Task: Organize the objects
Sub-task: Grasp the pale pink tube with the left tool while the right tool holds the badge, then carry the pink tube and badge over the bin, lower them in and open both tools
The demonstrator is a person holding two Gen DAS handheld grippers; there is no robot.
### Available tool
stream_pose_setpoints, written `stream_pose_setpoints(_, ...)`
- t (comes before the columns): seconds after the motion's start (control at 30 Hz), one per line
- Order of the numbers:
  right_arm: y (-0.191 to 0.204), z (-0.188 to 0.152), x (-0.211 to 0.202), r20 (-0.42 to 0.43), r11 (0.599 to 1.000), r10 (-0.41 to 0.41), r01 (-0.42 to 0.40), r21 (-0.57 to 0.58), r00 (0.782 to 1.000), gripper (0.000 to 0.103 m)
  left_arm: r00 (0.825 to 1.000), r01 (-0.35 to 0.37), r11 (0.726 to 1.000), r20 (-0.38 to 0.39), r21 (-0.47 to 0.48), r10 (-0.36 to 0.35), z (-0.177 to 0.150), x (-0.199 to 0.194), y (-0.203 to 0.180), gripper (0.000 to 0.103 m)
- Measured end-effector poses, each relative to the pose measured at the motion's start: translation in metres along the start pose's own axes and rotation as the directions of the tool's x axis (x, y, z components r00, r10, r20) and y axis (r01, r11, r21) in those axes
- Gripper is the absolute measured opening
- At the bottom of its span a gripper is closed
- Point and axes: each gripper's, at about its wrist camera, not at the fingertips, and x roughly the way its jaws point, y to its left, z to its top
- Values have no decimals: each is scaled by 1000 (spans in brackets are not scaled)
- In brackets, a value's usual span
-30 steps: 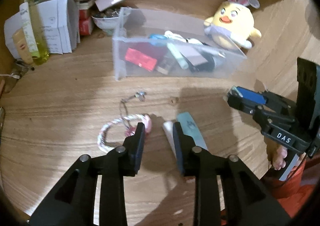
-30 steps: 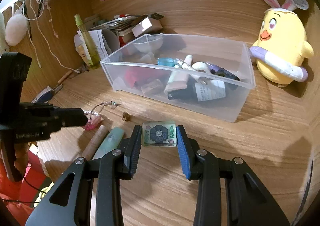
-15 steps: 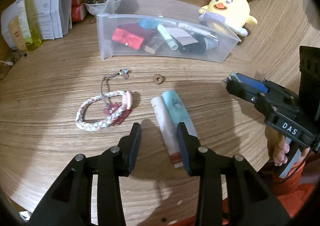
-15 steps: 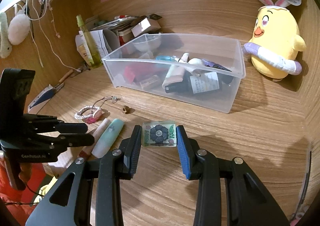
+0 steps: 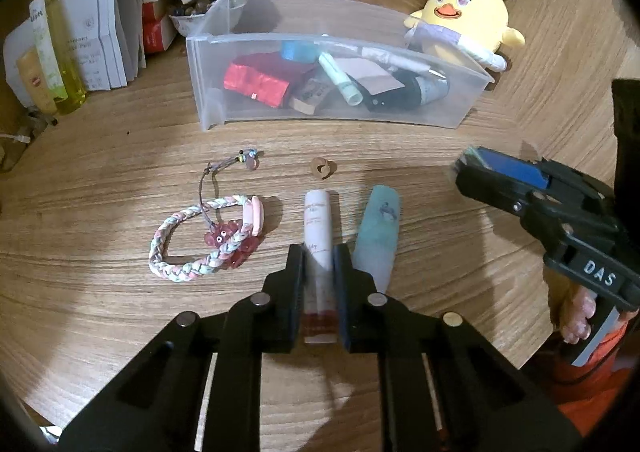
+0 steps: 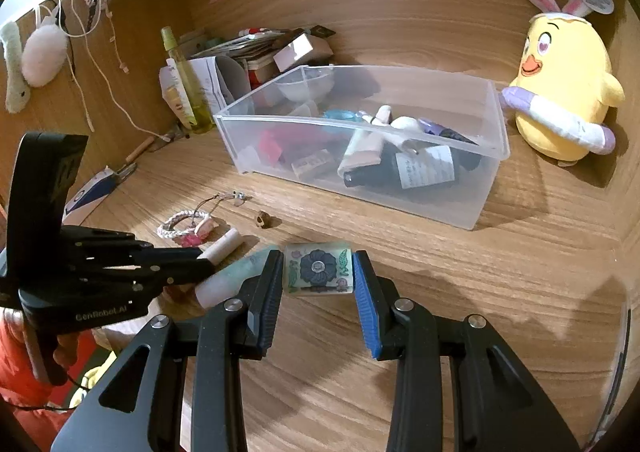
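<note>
On the wooden desk lies a white tube (image 5: 317,211) with a red end. My left gripper (image 5: 318,252) is shut on its middle, a pad pressing on each side. A teal tube (image 5: 378,223) lies just to its right, untouched. My right gripper (image 6: 318,268) is shut on a small flowered block (image 6: 318,267) and holds it above the desk in front of the clear plastic bin (image 6: 440,207). That bin holds a dark bottle, a red box and several small tubes. In the right wrist view, my left gripper (image 6: 204,264) reaches in from the left over the white tube (image 6: 226,246).
A braided bracelet (image 5: 180,248) with pink charms, a thin cord with beads (image 5: 248,161) and a small brown bead (image 5: 321,167) lie before the bin. A yellow plush chick (image 5: 464,19) sits to the bin's right. A yellow bottle (image 5: 60,63), papers and boxes crowd the far left.
My left gripper has pulled back from the bracelet, come astride the white tube and shut on it. The right gripper has kept its hold on the flowered block and stayed put.
</note>
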Motion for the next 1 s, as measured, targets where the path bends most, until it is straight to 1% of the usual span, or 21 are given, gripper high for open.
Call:
stream_pose_setpoints(0.3,4,16,-5,37,1000,-13,14,-2,999,32,995,39,999,89,15,-40,14,-27,-1,14)
stream_pose_setpoints(0.6,-5,37,-15,95,999,-33,31,19,995,32,982,67,997,177,25,-70,40,-47,0,14)
stream_pose_setpoints(1.0,-14,67,-22,148,998,-53,49,32,988,32,965,112,992,234,51,-121,74,-54,-2,14)
